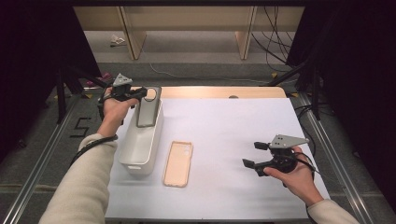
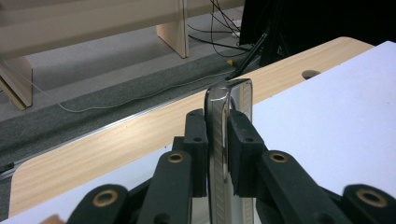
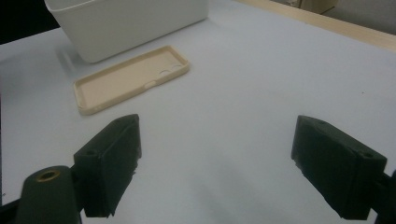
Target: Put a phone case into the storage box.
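Currently left hand-held gripper (image 1: 140, 93) clamped on dark grey rigid phone case (image 1: 148, 108), held tilted over far end of white rectangular plastic bin (image 1: 140, 161). Advice: lower case inside bin walls before release, avoid rim. Beige soft phone case (image 1: 178, 163) lies flat just beside bin on white surface (image 1: 243, 135). Right hand-held gripper (image 1: 256, 154) jaws apart, empty, well apart from bin.

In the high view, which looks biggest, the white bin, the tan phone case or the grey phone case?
1. White bin, clearly biggest.
2. Tan case and grey case look about alike; the grey one is held higher, so I can't rank them.
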The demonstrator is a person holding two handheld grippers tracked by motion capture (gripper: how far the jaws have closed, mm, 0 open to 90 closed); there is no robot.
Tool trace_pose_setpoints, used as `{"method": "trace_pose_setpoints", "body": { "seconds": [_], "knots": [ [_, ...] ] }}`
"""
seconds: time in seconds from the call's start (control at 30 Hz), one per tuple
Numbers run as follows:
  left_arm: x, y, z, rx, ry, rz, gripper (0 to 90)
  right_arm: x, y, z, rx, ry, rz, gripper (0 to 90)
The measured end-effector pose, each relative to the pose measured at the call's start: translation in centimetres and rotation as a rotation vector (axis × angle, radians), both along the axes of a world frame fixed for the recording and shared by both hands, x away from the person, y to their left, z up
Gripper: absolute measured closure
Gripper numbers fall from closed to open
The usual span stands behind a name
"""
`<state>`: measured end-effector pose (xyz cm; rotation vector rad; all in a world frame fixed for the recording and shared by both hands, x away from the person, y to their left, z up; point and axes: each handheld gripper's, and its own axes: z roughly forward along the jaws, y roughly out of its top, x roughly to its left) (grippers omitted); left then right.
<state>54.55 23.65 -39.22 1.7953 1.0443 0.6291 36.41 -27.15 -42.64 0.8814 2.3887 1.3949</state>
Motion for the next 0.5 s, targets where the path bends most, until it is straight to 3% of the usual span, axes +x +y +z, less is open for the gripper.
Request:
{"method": "trace_pose_setpoints", "body": {
  "seconds": [0.5],
  "knots": [
    [0.20, 0.04, -0.14, 0.027, 0.026, 0.021, 78.1, 0.01, 0.00, -0.03, 0.000, 0.001, 0.002, 16.8]
  ]
}}
